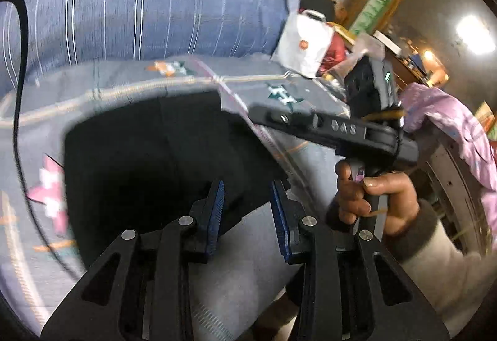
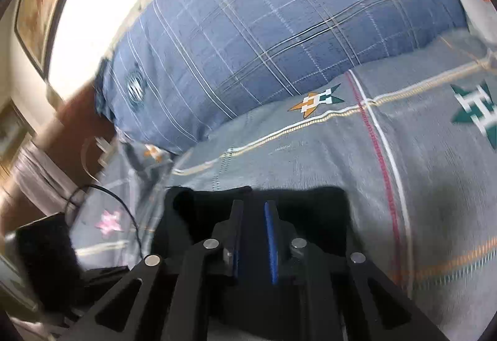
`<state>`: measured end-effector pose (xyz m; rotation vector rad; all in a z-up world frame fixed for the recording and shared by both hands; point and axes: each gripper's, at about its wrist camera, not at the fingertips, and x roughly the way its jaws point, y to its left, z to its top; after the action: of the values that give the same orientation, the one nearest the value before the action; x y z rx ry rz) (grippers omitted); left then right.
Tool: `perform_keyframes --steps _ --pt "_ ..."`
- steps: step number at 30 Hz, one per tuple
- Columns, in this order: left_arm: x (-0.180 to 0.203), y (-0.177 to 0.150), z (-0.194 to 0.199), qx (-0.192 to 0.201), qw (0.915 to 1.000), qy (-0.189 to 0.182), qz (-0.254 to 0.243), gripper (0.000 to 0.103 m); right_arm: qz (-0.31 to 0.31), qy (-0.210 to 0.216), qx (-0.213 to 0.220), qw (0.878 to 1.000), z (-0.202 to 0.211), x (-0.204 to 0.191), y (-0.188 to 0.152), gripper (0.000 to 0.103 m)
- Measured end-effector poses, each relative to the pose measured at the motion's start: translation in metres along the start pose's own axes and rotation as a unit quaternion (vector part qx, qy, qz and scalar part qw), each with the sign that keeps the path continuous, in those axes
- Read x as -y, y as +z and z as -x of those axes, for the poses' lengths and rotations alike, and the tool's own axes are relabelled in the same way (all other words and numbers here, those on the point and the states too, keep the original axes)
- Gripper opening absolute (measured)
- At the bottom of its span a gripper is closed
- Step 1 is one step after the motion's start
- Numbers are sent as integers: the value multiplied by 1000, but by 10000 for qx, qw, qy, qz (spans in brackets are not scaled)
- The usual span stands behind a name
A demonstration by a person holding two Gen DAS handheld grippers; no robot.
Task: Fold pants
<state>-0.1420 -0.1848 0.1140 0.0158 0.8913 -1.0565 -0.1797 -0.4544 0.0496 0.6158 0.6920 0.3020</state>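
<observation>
Black pants lie as a dark folded block on the grey patterned bedsheet. My left gripper is open, its blue pads over the near right edge of the pants, holding nothing. In the right wrist view the pants lie under my right gripper, whose blue pads stand a narrow gap apart above the black cloth; whether cloth is pinched I cannot tell. The right gripper's body, held by a hand, shows to the right in the left wrist view.
A large blue plaid pillow lies at the far side of the bed. A black cable runs along the left. A white bag and pink cloth sit at the right. A black box stands at the bed's left.
</observation>
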Motion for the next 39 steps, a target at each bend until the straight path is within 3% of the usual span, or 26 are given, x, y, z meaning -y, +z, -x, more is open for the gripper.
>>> perform_keyframes --steps 1,3,4,7,11,16,17,18,20,24,27,30,34,36,39 --pt "-1 5 14 71 9998 37 -164 39 -1 122 -33 9999 4 -2 -2 19" --pt "-5 15 36 205 9984 230 -464 70 74 415 -186 9989 8 -13 -9 44" --pt "-7 17 41 246 9978 308 -531 73 124 531 -258 9982 8 -17 -13 49" --pt "-32 45 30 299 9960 640 -556 73 326 688 -473 9960 -1 -33 -28 52" --pt "-73 69 -10 -92 9993 329 -123 73 384 596 -751 9946 -24 -44 -44 53" --pt "-89 65 -49 -497 9977 338 -304 73 402 808 -882 9920 -45 -51 -55 53" --pt "-87 60 -53 -507 9976 369 -288 73 353 842 -833 9923 -51 -53 -56 50" --pt "-88 59 -54 -504 9977 369 -243 73 222 928 -786 9923 -58 -53 -56 31" --pt "-87 59 -50 -411 9985 360 -91 73 -11 1098 -645 9919 -66 -54 -53 13" --pt "-73 73 -26 -70 9996 252 -49 73 225 1385 -212 9899 -47 -80 -35 11" --pt "-43 92 -6 351 9984 265 -369 73 528 1342 196 9894 -8 -88 -18 11" --pt "-20 100 -8 463 9963 455 -560 74 523 913 485 9933 21 -73 -10 11" --pt "-29 77 -46 -39 9983 556 -168 73 146 47 326 9993 33 -23 -19 11" --pt "-38 57 -74 -354 9949 940 -17 73 90 -589 83 9982 19 -4 -28 11" --pt "-38 44 -92 -294 9897 1393 -153 73 -171 -818 -44 9965 1 12 -34 15"
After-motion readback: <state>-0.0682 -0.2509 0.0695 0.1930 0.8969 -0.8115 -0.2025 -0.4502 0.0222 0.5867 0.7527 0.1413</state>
